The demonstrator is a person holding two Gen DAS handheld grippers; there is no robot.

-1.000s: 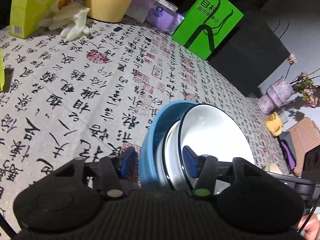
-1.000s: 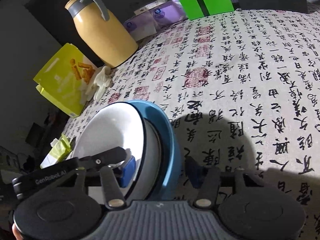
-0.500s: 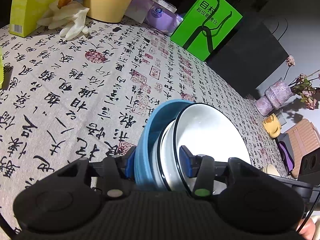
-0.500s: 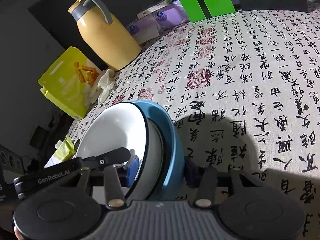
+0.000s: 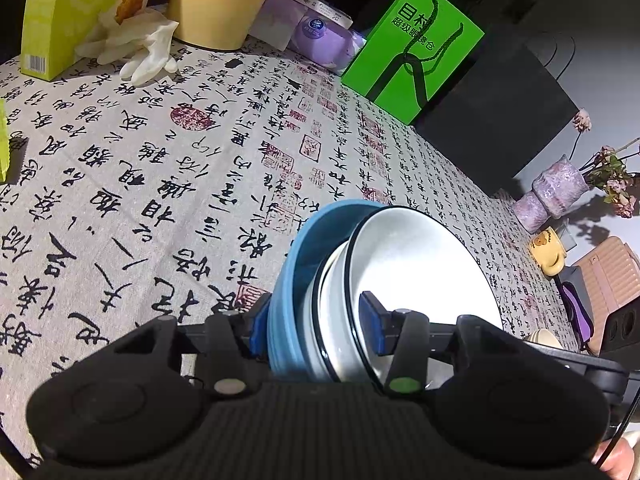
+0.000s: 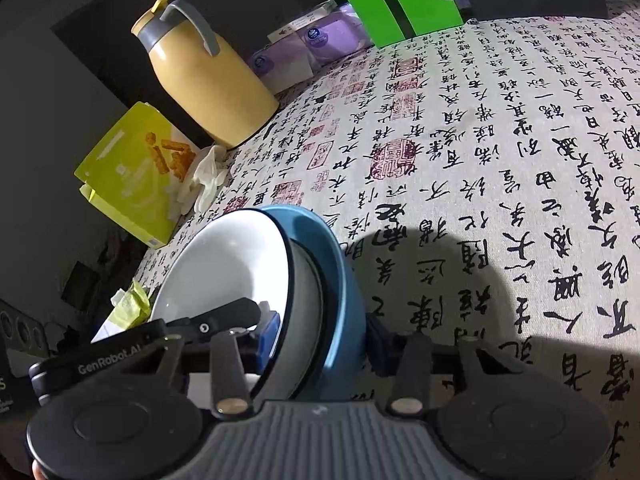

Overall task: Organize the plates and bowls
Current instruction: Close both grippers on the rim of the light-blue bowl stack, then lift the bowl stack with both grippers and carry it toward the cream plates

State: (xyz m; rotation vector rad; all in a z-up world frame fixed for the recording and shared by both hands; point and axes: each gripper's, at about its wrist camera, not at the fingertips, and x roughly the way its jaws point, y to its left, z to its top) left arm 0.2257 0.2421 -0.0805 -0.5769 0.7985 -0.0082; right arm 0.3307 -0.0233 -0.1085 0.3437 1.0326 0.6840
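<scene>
Bowls nested as one stack, tipped on edge above the calligraphy-print tablecloth (image 5: 168,168): a white bowl with black rim (image 5: 416,264) sits inside a second white dish, all cupped by a blue bowl (image 5: 298,264) on the outside.

Left gripper (image 5: 314,320) is clamped across the stack's near rim, one blue pad behind the blue bowl, the other inside the white bowl. Right gripper (image 6: 320,338) pinches the same stack from the opposite side, pads set likewise on the white bowl (image 6: 224,264) and the blue bowl (image 6: 340,280).

Left wrist view only: a purple vase (image 5: 554,192) with dried flowers at far right, a yellow mug (image 5: 548,254) below it, a pink ribbed case (image 5: 612,276) at the right edge.

Right wrist view only: the full yellow thermos jug (image 6: 204,80) with grey handle, and the stack's shadow on the cloth to the right of the bowls. The other camera shows just the jug's base.

Both views: green paper bag (image 5: 412,44) at the far edge, yellow-green snack box (image 6: 132,176) and a white glove (image 5: 136,46) at far left, purple tissue packs (image 6: 320,40) between jug and bag.
</scene>
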